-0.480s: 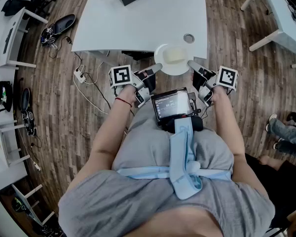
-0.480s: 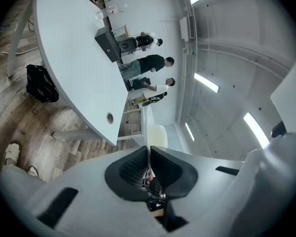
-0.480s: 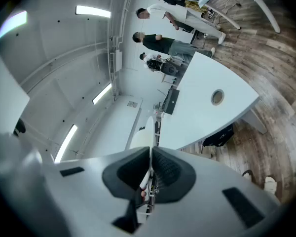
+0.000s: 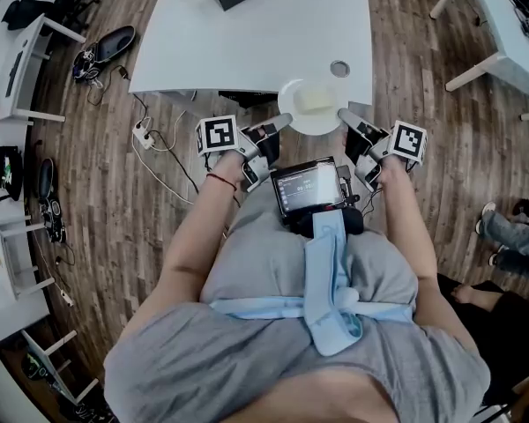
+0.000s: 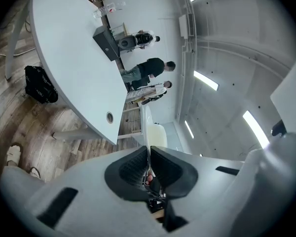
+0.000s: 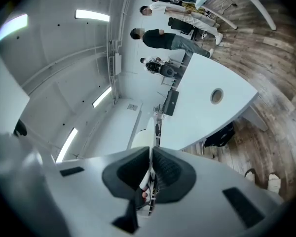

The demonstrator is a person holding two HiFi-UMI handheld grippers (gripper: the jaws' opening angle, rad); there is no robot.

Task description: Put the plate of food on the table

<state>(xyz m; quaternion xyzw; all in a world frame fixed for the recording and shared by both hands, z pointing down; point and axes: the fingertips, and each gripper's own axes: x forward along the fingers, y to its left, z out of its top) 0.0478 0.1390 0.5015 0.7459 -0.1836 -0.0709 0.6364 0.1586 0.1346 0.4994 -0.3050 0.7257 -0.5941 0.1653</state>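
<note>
Head view: the white table (image 4: pixel 247 42) fills the upper frame, its far edge cut off. Both forearms reach forward from the body, level with each other. The left hand (image 4: pixel 240 166) and right hand (image 4: pixel 388 167) grip the handles behind the marker cubes.

The plate (image 4: pixel 293 117) lies across the table's near edge as seen from above, between the two tongs. Whether it rests on the table or is held just above it cannot be told. Pale food (image 4: pixel 316 100) lies at its centre; its kind cannot be made out.

The left tongs (image 4: pixel 280 120) meet the plate's left rim and the right tongs (image 4: pixel 344 115) meet its right rim. In the left gripper view the jaws are drawn narrow, pinching the thin rim edge-on. The right gripper view shows the same on the opposite rim. In both gripper views the plate is seen only as a sliver, most of it hidden by the jaw pads.
</note>
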